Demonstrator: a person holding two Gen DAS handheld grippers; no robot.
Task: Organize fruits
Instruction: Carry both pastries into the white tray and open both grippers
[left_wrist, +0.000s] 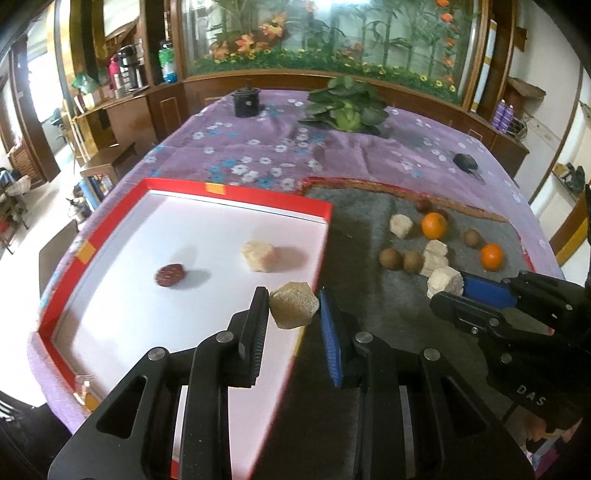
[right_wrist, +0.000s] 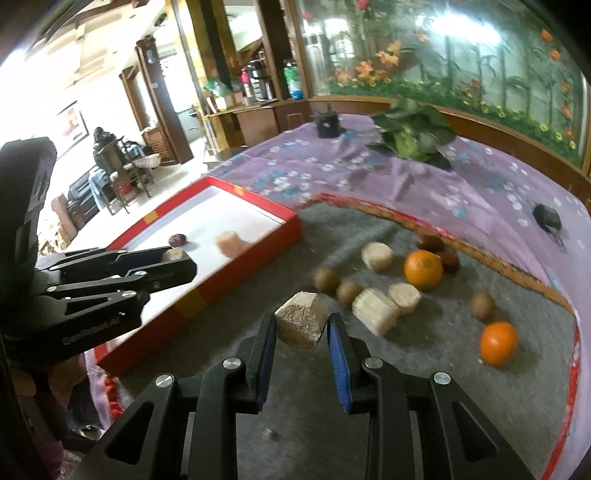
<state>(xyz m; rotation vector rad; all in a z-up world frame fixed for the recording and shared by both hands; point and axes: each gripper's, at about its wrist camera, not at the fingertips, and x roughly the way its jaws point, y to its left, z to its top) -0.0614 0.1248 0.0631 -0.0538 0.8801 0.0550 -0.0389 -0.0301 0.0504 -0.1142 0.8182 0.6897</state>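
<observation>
My left gripper (left_wrist: 294, 308) is shut on a beige chunk (left_wrist: 293, 309) and holds it over the right edge of the red tray (left_wrist: 236, 192). In the tray lie another beige chunk (left_wrist: 258, 255) and a dark red fruit (left_wrist: 170, 275). My right gripper (right_wrist: 301, 326) is shut on a second beige chunk (right_wrist: 301, 325) above the grey mat (right_wrist: 369, 387). On the mat lie two oranges (right_wrist: 423, 269) (right_wrist: 498, 343), several brown kiwis (right_wrist: 326, 280) and more beige chunks (right_wrist: 376, 312). The right gripper also shows in the left wrist view (left_wrist: 447, 288).
A purple flowered cloth (left_wrist: 258, 147) covers the table. A leafy plant (left_wrist: 345, 107) and a black pot (left_wrist: 246, 102) stand at the back. A small black object (left_wrist: 466, 162) lies at the right. A wooden cabinet with an aquarium (left_wrist: 332, 33) stands behind.
</observation>
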